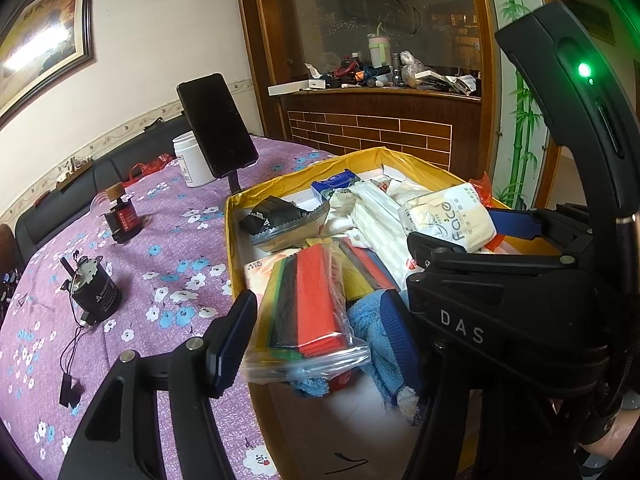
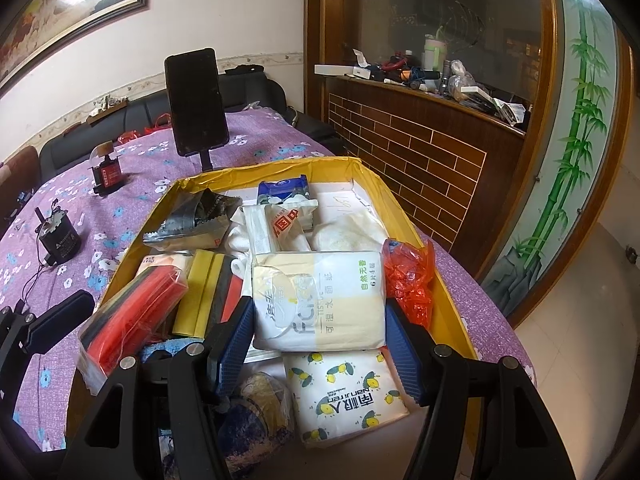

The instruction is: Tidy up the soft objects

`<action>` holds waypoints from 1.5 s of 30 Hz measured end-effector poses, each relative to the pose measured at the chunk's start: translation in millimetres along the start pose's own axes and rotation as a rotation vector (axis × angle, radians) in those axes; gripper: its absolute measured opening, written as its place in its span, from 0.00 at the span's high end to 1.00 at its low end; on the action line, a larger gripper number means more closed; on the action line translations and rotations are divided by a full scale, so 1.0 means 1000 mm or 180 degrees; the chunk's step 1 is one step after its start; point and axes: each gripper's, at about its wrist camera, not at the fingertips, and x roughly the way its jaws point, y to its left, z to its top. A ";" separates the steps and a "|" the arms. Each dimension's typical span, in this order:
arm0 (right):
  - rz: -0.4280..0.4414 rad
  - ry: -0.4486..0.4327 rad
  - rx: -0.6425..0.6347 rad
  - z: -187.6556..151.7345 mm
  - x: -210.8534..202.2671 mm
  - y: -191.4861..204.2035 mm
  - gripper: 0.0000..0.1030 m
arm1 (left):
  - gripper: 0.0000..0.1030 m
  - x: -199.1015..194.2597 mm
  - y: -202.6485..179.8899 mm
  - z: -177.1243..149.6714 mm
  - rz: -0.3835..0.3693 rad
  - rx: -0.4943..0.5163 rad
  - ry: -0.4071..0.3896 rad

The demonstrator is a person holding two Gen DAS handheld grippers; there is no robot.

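One yellow cardboard box (image 2: 404, 200) on the purple floral tablecloth (image 1: 168, 248), crammed: two tissue packs, one clear bag of coloured sponges (image 1: 308, 300), one blue towel (image 1: 372, 328), one red plastic bag (image 2: 412, 276). Right gripper (image 2: 320, 344) clamped on the face-tissue pack (image 2: 320, 300). Left gripper (image 1: 316, 336) straddling the sponge bag, contact unclear. Outside the box: one phone on a stand (image 2: 196, 100), two small motors.
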 end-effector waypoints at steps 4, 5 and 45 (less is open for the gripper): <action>-0.0043 0.0025 0.0030 0.000 -0.004 -0.003 0.32 | 0.33 -0.001 0.001 0.001 0.0011 -0.0015 -0.0014; -0.0050 0.0026 0.0037 -0.001 -0.006 -0.004 0.31 | 0.32 -0.001 0.002 0.001 0.0012 -0.0022 -0.0018; -0.0402 -0.0328 -0.0082 -0.027 -0.104 0.054 0.08 | 0.01 -0.083 0.074 -0.056 0.0273 -0.0225 0.0051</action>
